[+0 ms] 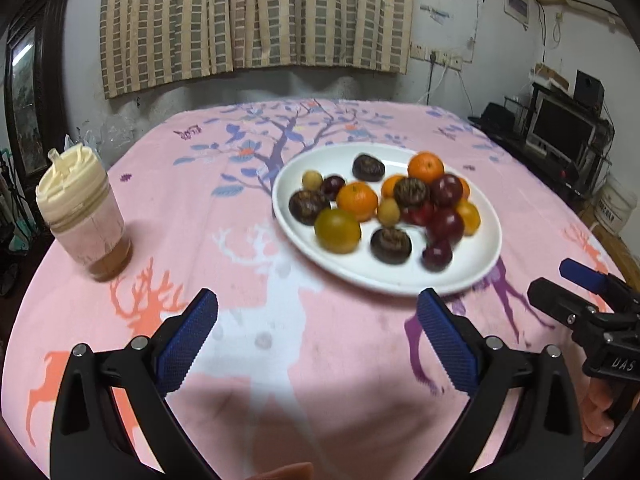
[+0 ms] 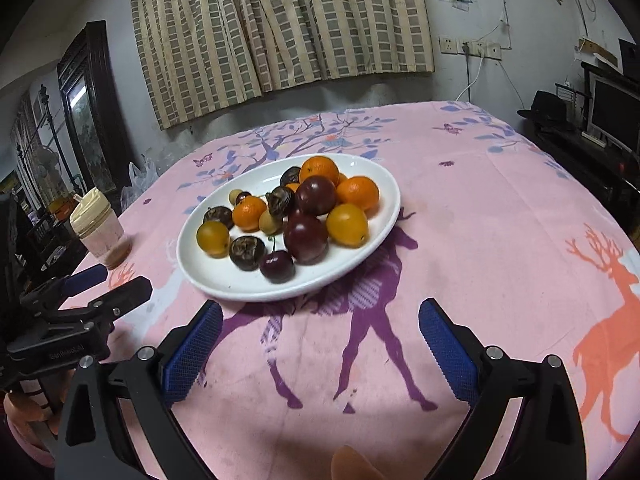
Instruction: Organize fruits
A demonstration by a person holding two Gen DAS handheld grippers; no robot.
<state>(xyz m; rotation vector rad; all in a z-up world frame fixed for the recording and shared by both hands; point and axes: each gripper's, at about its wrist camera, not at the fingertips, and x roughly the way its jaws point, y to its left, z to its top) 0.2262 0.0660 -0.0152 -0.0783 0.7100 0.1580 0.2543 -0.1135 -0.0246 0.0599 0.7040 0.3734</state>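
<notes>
A white oval plate (image 1: pixel 384 282) (image 2: pixel 218 270) sits on the pink deer-print tablecloth, piled with mixed fruit. There are oranges (image 1: pixel 357 201) (image 2: pixel 357 193), dark red plums (image 1: pixel 445 225) (image 2: pixel 306 238), a cherry (image 2: pixel 277 266), dark brown knobbly fruits (image 1: pixel 391 245) (image 2: pixel 247 252) and yellow ones (image 1: pixel 337 231) (image 2: pixel 347 225). My left gripper (image 1: pixel 318 300) is open over the cloth, short of the plate's near-left rim, with nothing between its fingers. My right gripper (image 2: pixel 322 308) is open and empty just before the plate's near edge. Each gripper also shows in the other view: right gripper (image 1: pixel 552 278), left gripper (image 2: pixel 120 280).
A lidded cup (image 1: pixel 86 216) (image 2: pixel 100 228) with a cream cap stands near the table's left edge. A striped curtain hangs on the wall behind. A monitor and shelves (image 1: pixel 560 132) stand off the table to the right, and a dark cabinet (image 2: pixel 88 108) to the left.
</notes>
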